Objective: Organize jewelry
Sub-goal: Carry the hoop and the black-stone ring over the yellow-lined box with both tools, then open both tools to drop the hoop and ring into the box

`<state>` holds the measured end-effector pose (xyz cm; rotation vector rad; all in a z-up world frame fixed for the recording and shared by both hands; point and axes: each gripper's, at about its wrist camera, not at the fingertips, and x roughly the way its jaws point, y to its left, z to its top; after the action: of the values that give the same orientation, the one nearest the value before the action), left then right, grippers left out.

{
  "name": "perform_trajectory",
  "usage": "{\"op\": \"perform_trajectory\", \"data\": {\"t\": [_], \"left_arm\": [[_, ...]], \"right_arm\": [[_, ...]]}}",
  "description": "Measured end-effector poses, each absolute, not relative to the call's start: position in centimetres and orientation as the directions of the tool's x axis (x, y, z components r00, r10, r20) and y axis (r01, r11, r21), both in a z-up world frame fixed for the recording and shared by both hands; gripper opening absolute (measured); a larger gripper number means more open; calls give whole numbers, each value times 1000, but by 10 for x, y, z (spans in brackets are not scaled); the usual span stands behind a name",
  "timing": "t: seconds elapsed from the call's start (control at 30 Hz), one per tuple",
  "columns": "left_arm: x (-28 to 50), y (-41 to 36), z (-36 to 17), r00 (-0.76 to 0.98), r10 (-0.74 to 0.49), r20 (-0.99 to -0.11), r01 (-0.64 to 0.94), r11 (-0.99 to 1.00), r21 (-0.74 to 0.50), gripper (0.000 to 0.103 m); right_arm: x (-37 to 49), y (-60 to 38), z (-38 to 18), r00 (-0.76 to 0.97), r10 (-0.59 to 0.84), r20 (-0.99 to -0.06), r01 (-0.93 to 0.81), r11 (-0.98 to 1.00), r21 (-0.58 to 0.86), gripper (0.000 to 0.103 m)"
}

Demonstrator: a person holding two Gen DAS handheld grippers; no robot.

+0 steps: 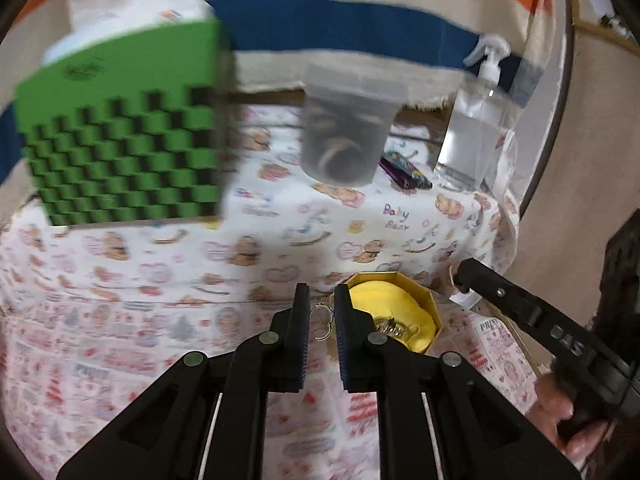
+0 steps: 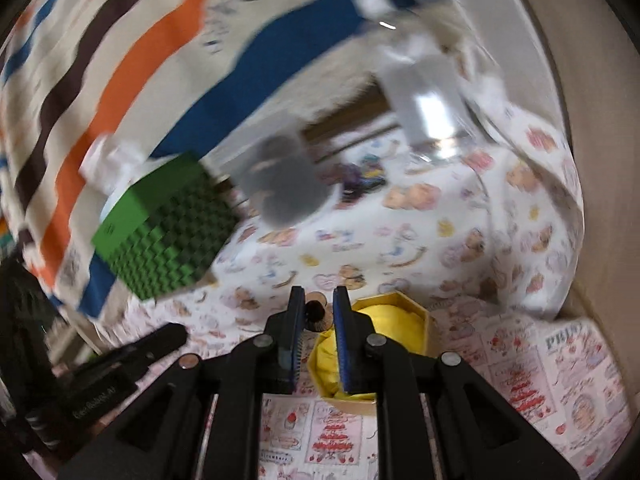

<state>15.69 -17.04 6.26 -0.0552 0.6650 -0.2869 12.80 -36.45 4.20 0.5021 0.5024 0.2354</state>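
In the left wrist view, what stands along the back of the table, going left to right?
Green checkered box → grey translucent cup → purple lighter-like items → clear spray bottle.

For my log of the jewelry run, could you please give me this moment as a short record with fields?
surface: printed cloth
box: gold, yellow lining, open, gold jewelry inside
left gripper: jaws slightly apart, a small ring between them, beside the box
right gripper: jaws slightly apart, a dark object between; grip unclear
background: green box, grey cup, spray bottle
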Motion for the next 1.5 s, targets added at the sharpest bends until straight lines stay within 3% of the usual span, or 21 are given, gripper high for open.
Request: {"op": "perform_trajectory", "data": {"t": [0.23,0.43,1.0,1.17,1.27,1.37,1.43,1.5], "left_arm": [[193,-197,16,675,-320,-665,244,947,-208,11],[210,-192,-17,633,-410,-657,252,911,-326,11],[193,-188,-8,674,-474,-567,337,880,-336,14],[185,-177,2,719,-450,-530,320,891,-323,26],[183,-171,10,746,-427,-511,296,900,-320,41],[185,-166,11,764,-377,-523,256,922,-290,42],[184,-160,13,776,-354,-523,250,933,-261,42],[176,-153,19,804,-329,-496,247,942,-226,46]], "right_arm": [[146,-388,17,819,396,-415,-64,782,620,13],[159,-389,1,792,405,-457,-43,784,620,14],[164,-388,-12,770,419,-481,-32,779,626,14],[164,-387,-10,766,431,-477,-47,777,627,14],[163,-385,-6,767,439,-467,-69,781,621,27],[159,-380,1,776,433,-459,-92,798,596,29],[156,-378,5,781,430,-453,-106,806,582,39],[152,-373,10,785,432,-445,-128,814,566,42]]}}
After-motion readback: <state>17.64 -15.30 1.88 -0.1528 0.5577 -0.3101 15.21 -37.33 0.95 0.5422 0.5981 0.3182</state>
